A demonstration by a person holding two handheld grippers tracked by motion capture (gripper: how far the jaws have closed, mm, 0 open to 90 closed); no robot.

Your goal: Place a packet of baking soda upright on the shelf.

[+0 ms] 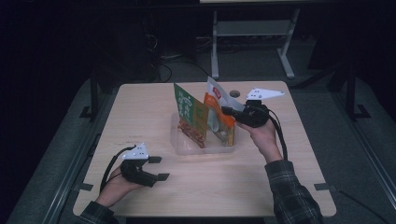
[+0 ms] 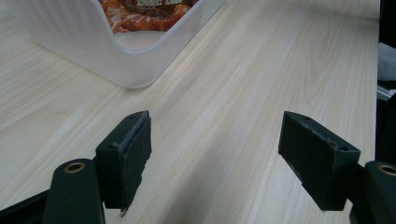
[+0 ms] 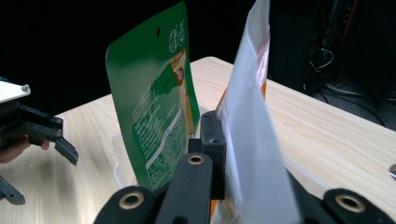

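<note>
The right claw (image 1: 227, 111) is clamped on the orange-and-white pouch (image 1: 218, 106), pinching its upper edge from the 3 o'clock side; in the right gripper view the white back of the pouch (image 3: 254, 140) runs between the jaws. The pouch stands in the clear plastic tub (image 1: 183, 148) at the centre of the desk (image 1: 140, 107), just beside the green pouch (image 1: 187, 112) at its 9 o'clock. It looks light and thin: a soft, slick foil bag that bends under its own contents, so a hold high on the flat sealed rim seems surest, since lower down the film would likely crumple or slip. The left claw (image 1: 159, 168) rests open and empty at 7 o'clock from the tub, its pads (image 2: 135, 154) wide apart
</note>
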